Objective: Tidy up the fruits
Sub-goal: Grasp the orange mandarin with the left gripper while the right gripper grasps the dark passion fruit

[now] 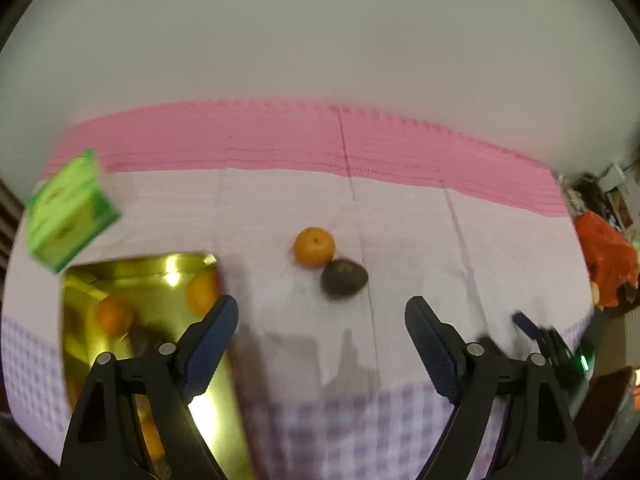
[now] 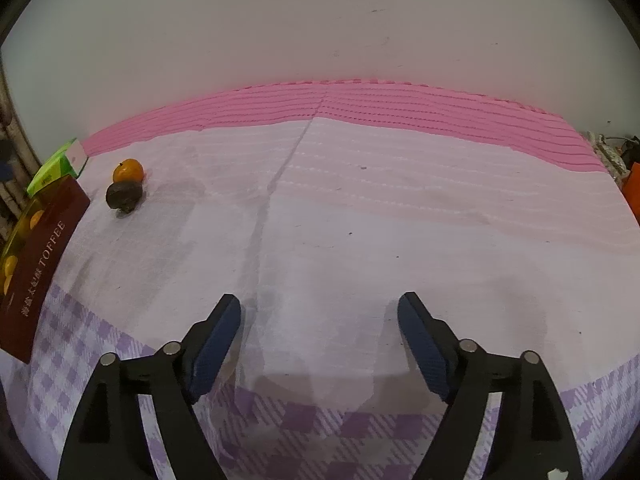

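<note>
An orange (image 1: 314, 247) and a dark brown fruit (image 1: 344, 278) lie touching on the pale cloth, just ahead of my left gripper (image 1: 320, 312). Its jaws stand open and empty above the cloth. At the left is a gold-lined box (image 1: 152, 272) with two oranges (image 1: 114, 316) and something dark inside. In the right wrist view the same orange (image 2: 128, 171) and dark fruit (image 2: 124, 196) sit far off at the left, next to the box's dark red TOFFEE side (image 2: 44, 256). My right gripper (image 2: 320, 308) is open over bare cloth, holding nothing.
A green carton (image 1: 68, 210) stands behind the box near the pink strip (image 1: 280, 136) along the wall. An orange-red bag (image 1: 606, 256) and clutter sit past the table's right edge. A blurred blue pad (image 1: 524, 322) of the right gripper shows at the right.
</note>
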The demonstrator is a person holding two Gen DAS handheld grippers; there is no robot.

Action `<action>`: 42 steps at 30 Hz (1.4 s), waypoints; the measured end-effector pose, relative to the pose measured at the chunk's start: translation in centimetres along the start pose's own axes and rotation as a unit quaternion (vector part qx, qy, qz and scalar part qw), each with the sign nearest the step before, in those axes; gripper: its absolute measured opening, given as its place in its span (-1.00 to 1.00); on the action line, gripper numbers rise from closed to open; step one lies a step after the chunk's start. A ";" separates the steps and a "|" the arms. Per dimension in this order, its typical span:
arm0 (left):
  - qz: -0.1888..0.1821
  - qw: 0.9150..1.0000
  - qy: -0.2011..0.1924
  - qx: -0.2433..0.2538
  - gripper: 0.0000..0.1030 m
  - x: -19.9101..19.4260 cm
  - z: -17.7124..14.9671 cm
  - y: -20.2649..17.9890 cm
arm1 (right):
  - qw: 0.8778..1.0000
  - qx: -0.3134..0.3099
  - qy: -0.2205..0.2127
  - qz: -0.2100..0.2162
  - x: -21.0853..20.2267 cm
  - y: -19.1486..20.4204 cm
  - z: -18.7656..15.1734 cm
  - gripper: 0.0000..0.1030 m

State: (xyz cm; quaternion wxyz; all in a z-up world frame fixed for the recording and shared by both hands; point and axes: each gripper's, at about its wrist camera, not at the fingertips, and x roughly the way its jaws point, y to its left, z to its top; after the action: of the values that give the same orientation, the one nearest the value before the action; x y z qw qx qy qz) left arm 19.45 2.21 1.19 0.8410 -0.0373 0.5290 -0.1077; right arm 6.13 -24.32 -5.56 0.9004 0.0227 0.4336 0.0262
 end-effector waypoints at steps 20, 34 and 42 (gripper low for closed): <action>0.063 0.996 0.066 -0.001 -0.26 12.2 4.1 -0.5 | 0.998 0.027 -0.010 0.060 -0.6 -1.6 -0.3 0.82; -0.009 0.996 -0.040 -0.078 -0.26 -1.8 -2.7 0.6 | 0.997 -0.008 -0.014 0.074 -0.8 1.0 0.4 0.71; -0.007 0.993 -0.043 -0.111 -0.26 -5.8 -7.2 3.4 | 0.982 -0.101 -0.027 0.159 1.3 9.9 5.2 0.71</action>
State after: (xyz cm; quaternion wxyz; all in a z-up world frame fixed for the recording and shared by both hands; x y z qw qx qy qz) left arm 10.99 7.16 2.57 0.8528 -0.1390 0.5007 -0.0527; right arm 10.70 -14.49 -2.68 0.8936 0.0012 0.3955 0.2125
